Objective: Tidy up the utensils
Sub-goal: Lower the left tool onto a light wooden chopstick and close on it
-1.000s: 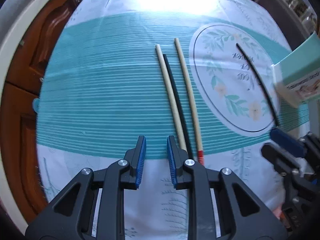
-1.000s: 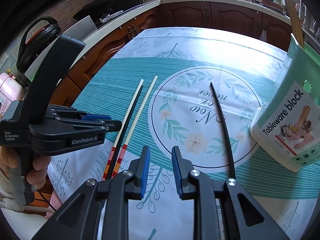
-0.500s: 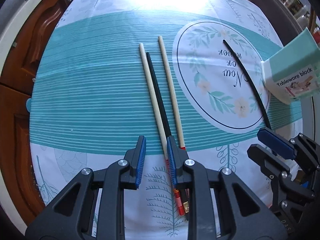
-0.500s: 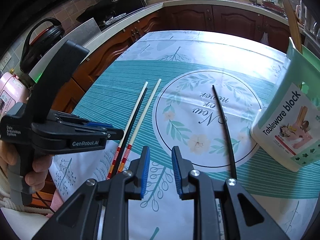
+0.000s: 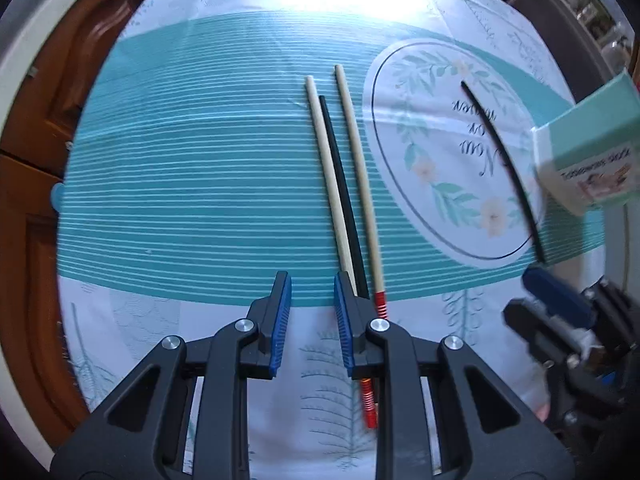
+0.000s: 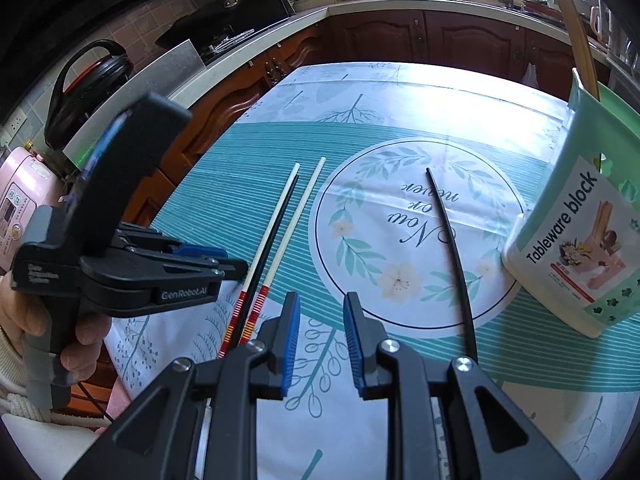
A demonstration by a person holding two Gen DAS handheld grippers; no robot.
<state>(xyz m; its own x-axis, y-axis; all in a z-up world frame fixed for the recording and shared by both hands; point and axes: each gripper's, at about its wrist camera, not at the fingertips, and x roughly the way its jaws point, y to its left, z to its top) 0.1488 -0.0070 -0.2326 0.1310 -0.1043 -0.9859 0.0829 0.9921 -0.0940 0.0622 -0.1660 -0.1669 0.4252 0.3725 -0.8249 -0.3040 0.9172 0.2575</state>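
Two cream chopsticks with red-striped ends (image 5: 356, 160) (image 6: 288, 220) and a black chopstick (image 5: 340, 184) (image 6: 276, 224) lie side by side on the teal tablecloth. A second black chopstick (image 5: 504, 164) (image 6: 452, 248) lies alone across the round floral print. My left gripper (image 5: 310, 284) is open and empty, its right finger just above the near ends of the three chopsticks; it also shows in the right wrist view (image 6: 224, 264). My right gripper (image 6: 320, 308) is open and empty over the cloth, between the group and the lone black chopstick.
A pale green utensil holder labelled "Tableware block" (image 6: 580, 240) (image 5: 588, 160) stands at the right edge of the table. Wooden kitchen cabinets (image 6: 440, 40) and a counter surround the table. A pink appliance (image 6: 16, 208) stands at far left.
My left gripper has moved forward and lower over the near ends of the three chopsticks, which now reach under its right finger. My right gripper has barely moved.
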